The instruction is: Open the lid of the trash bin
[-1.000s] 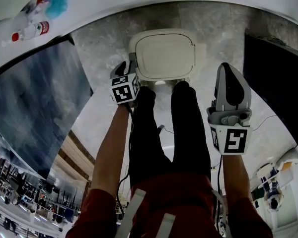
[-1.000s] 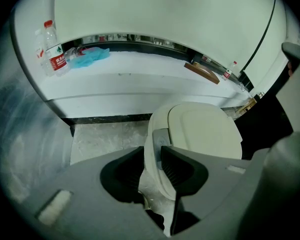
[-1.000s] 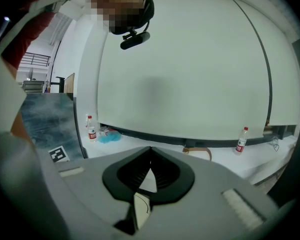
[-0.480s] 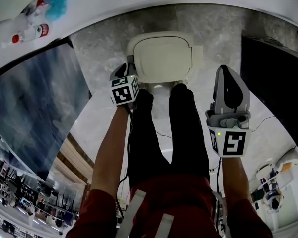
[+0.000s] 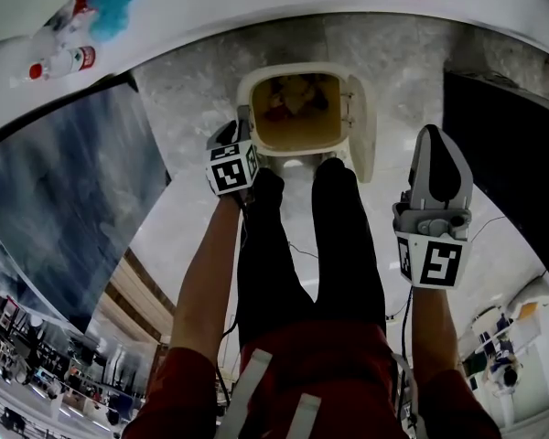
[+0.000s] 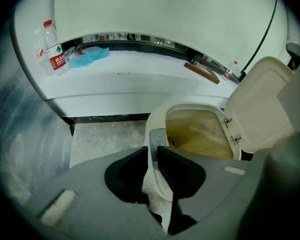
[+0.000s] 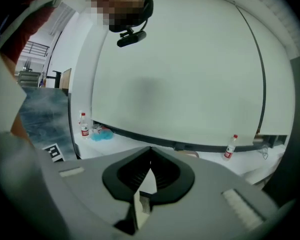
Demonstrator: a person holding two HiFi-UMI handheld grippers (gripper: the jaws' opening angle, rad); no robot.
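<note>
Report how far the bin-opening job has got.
Done: the lid stands swung up, the trash bin open. In hand: the left gripper, fingers just closing, clamps the bin's front rim. Left: only letting go. The right gripper hangs shut, aside.

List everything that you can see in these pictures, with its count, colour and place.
trash bin: one, cream, on the floor before the person, open.
lid: one, cream, swung up at the bin's right.
bottles: at least two, clear with red caps, on the ledge, one left, one far right.
cloth: one, blue, beside the left bottle.
ledge: one, white, along the wall.
floor: grey stone.
legs: two, black trousers, before the bin.
left gripper: grey, jaws have just been closing, now on the bin's rim.
right gripper: grey, jaws together, empty, held in the air.
</note>
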